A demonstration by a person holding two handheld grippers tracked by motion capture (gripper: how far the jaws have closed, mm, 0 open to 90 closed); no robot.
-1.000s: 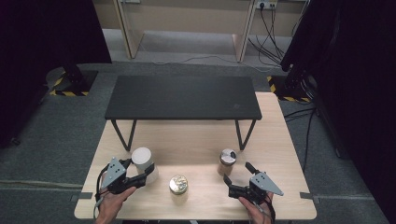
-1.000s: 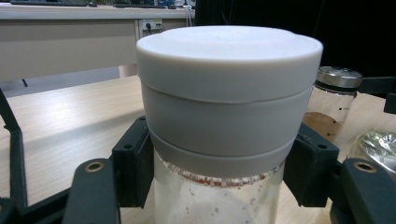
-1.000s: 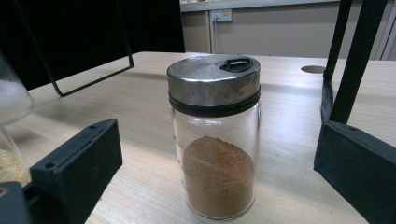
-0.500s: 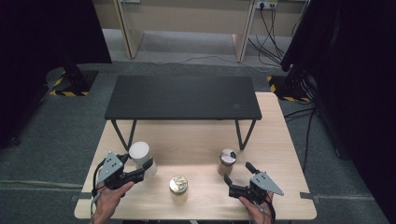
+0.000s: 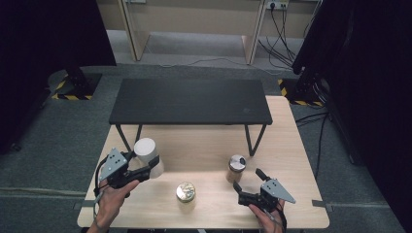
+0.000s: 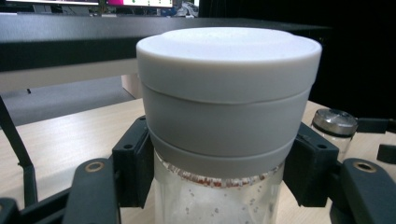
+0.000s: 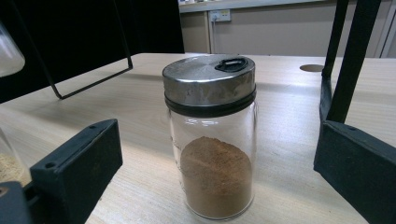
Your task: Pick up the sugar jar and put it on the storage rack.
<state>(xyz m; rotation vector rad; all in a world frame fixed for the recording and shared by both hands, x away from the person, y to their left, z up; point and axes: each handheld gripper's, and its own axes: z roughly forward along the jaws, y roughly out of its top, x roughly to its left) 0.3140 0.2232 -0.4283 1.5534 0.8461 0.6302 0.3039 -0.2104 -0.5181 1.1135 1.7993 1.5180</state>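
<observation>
- Jars are what the work on this pale wooden counter turns on: three stand or hang near its front edge, before a low black shelf on thin legs.
- Left tool is clamped just under the broad white lid of a clear jar, a black pad pressed to each side of the glass, so the lid's overhang sits above the jaws and keeps the jar from sliding down.
- In the left gripper view that white-lidded jar sits upright between the pads, with small pale grains and a reddish line under the lid; I cannot say what the contents are.
- From the high view it appears clear of the wood, a shadow lying beside it, carried in front of the shelf's left legs.
- Right tool rests low near the front right of the counter, jaws spread and gripping nothing, aimed at a glass shaker jar with a metal flip-top lid.
- Seen along the right jaws, that shaker jar stands upright on the wood, about half full of brown powder, centred between the jaws but well apart from both, probably lined up for a straight grasp.
- A third jar with a gold-coloured lid stands untouched between the two hands.
</observation>
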